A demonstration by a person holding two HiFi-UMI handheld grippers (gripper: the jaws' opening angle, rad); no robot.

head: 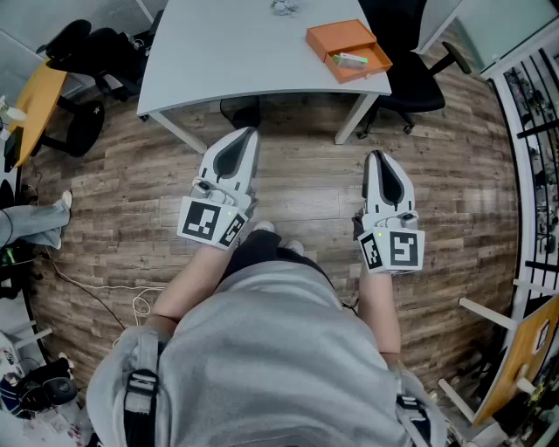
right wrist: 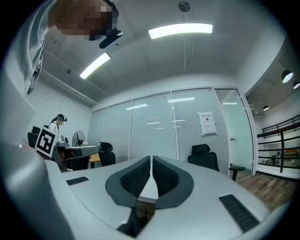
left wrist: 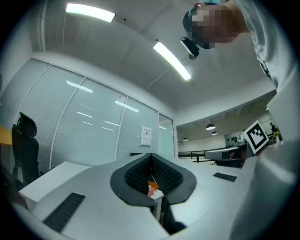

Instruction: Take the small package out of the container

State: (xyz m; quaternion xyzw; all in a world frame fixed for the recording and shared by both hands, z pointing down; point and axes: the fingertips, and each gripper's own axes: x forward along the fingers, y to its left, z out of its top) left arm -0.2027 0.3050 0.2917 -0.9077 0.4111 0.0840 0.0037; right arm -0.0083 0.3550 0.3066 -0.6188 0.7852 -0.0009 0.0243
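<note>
An orange open container (head: 348, 51) sits near the right front corner of the white table (head: 236, 52). A small green-and-white package (head: 349, 59) lies inside it. My left gripper (head: 247, 137) hangs over the wooden floor short of the table, jaws shut and empty. My right gripper (head: 376, 158) hangs at the same height to the right, also shut with nothing held. In the left gripper view a sliver of the orange container (left wrist: 152, 188) shows through the jaw gap (left wrist: 151, 161). The right gripper (right wrist: 151, 161) points level across the room at the table's edge.
A black office chair (head: 419, 74) stands right of the table. More dark chairs (head: 92, 52) and a yellow table (head: 37, 100) are at the left. A small grey object (head: 284, 7) lies at the table's far edge. A black railing (head: 533, 148) runs along the right. A person's leg (head: 35, 218) shows at the left.
</note>
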